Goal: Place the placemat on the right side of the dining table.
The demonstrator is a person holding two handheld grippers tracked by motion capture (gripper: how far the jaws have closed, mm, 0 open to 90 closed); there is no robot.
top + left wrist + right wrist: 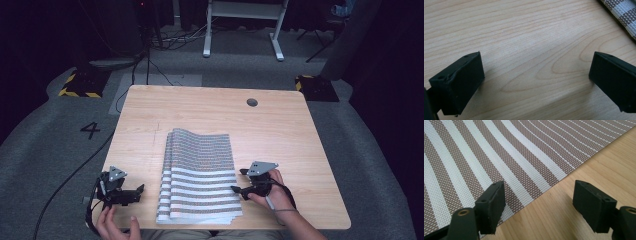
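- High view: stack of striped woven mats (pixel 200 175) lying flat near the middle of the pale wooden counter (pixel 280 125), reaching down to the near edge at 6 o'clock; edges fanned slightly, hence several layers rather than one.
- Left claw (pixel 134 192) at 9 o'clock of the stack, low over bare wood and apart from the mats, jaws pointing toward their left edge; likely waiting to take that side.
- Right claw (pixel 239 181) at 3 o'clock of the stack, tips just at the right edge of the mats, held level by a hand (pixel 272 192); seemingly lined up to pinch that edge.
- Round cable hole (pixel 252 102) toward 1 o'clock on the counter, well apart from the work.
- Left gripper view: both black jaws spread wide with nothing between them, only wood grain below; a corner of the mats (pixel 624 12) at 1 o'clock, clear of the jaws.
- Right gripper view: jaws wide apart and gripping nothing; the jaw at 8 o'clock over the mats (pixel 499 157), the other at 4 o'clock over bare counter (pixel 554 215), the edge running between them, so a close here would probably miss unless the claw tips down first.
- Mat material: open plastic-like mesh, brown bands alternating with white stripes, thin and flexible-looking, surface gently bowed; jaws blocky, matte, hard-edged.
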